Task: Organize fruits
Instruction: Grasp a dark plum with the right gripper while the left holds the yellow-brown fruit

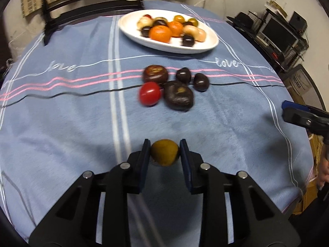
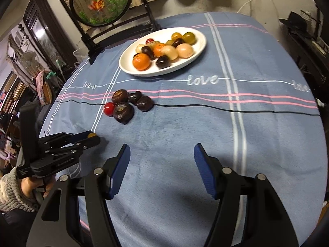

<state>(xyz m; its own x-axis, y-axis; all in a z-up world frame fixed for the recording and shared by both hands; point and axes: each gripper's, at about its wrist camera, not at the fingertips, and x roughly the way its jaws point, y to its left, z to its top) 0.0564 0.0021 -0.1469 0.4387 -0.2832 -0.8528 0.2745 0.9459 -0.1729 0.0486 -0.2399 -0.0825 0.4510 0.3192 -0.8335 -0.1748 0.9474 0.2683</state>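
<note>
Left gripper clamps a round yellow-brown fruit, nearly hidden in the right wrist view; right gripper gapes empty.

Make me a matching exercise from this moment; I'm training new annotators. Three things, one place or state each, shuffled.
Things:
1. yellow fruit
2. red tomato
3. orange

Places:
A. on the white plate
B. on the cloth, among dark fruits
C. between the left gripper's fingers

Pairs: 1-C, 2-B, 3-A
</note>
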